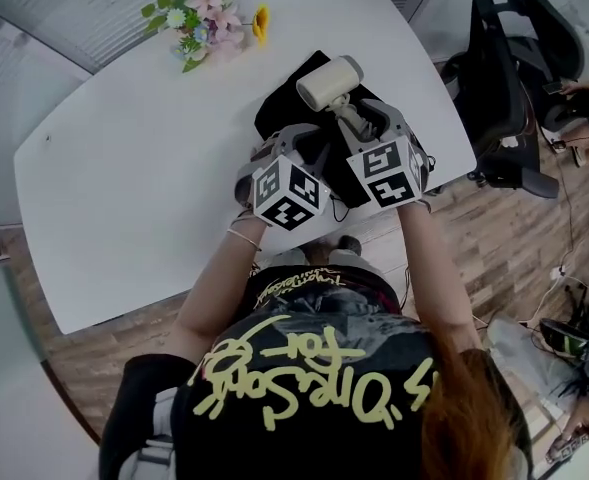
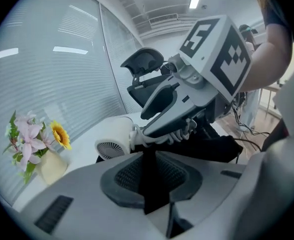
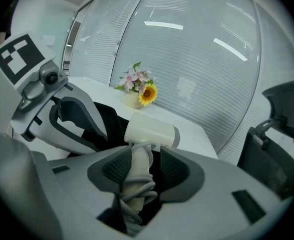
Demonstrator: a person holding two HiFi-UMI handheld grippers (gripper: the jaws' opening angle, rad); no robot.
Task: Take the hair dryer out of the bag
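The cream hair dryer [image 1: 329, 83] hangs above the black bag [image 1: 279, 108], its handle wound with its cord. My right gripper [image 1: 359, 120] is shut on that handle, and in the right gripper view the pads of my right gripper [image 3: 141, 166] press on the handle below the barrel of the hair dryer [image 3: 151, 130]. My left gripper [image 1: 292, 143] sits at the bag's near left side. In the left gripper view my left gripper [image 2: 154, 173] has a narrow gap between its pads, with only dark bag fabric [image 2: 211, 146] showing in and beyond it. The hair dryer's grille [image 2: 109, 149] faces that camera.
The bag lies near the right front edge of the white table [image 1: 154, 158]. A vase of flowers [image 1: 206, 20] stands at the far edge. Black office chairs [image 1: 504, 78] stand off the table's right side, with cables on the wooden floor.
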